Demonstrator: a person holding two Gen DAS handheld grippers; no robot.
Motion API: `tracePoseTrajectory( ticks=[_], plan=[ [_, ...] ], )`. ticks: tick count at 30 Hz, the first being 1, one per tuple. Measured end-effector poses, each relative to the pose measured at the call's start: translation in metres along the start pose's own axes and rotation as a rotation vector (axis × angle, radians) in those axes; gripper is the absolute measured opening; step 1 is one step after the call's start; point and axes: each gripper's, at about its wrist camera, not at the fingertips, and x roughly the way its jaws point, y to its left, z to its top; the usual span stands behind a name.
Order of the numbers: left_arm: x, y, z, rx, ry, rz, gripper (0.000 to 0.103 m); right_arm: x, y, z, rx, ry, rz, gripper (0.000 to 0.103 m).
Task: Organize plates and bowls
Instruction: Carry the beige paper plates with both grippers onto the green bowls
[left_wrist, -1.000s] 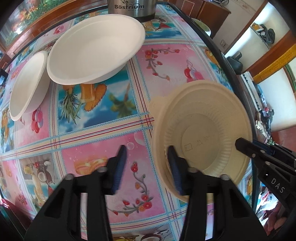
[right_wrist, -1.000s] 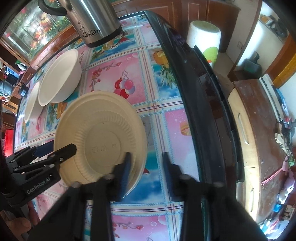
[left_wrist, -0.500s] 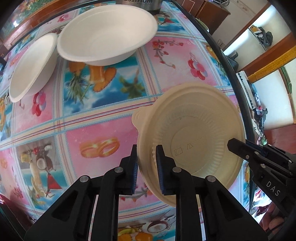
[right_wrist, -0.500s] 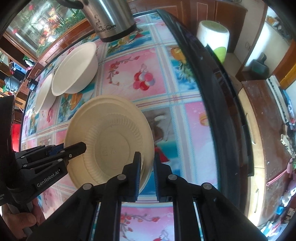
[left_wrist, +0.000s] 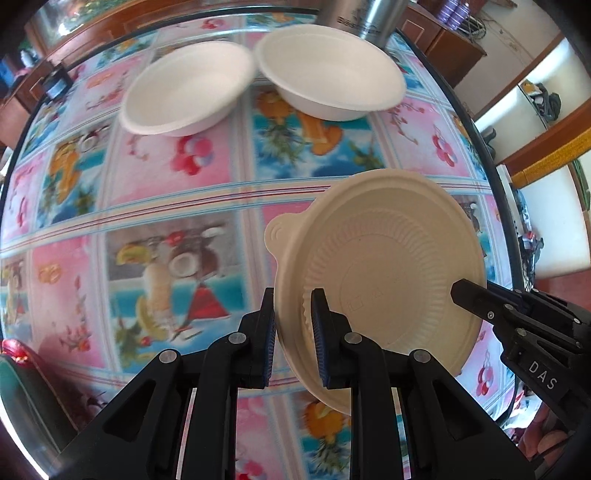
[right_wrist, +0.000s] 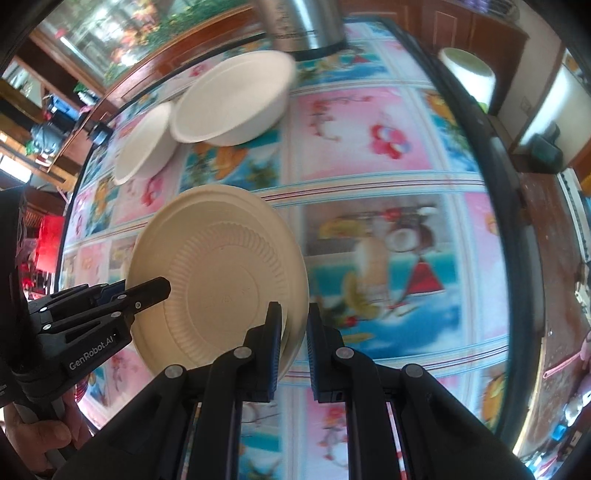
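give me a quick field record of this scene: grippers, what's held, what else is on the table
left gripper: shut on the beige plate's left rim
right gripper: shut on its right rim
beige plate: tilted, appears lifted off the table
white bowls: two, far side, rims touching; one, other
steel kettle: behind the bowls
table: colourful picture cloth

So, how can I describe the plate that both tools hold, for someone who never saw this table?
Look above the table's colourful fruit-patterned cloth, in front of the two white bowls by the steel kettle. The cream plate is pinched at opposite rims by the left tool and right tool. Unlike the bowls, it is shallow, ribbed, and has a small rim tab.
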Motion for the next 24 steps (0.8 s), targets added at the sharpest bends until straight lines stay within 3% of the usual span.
tracePoseTrajectory(
  ticks=[24],
  plan=[
    [-0.085, 0.138, -0.080, -0.212, -0.123, 0.070, 0.018, -0.003, 0.162, -0.024, -0.236, 0.002, 0.055, 0.013]
  ],
)
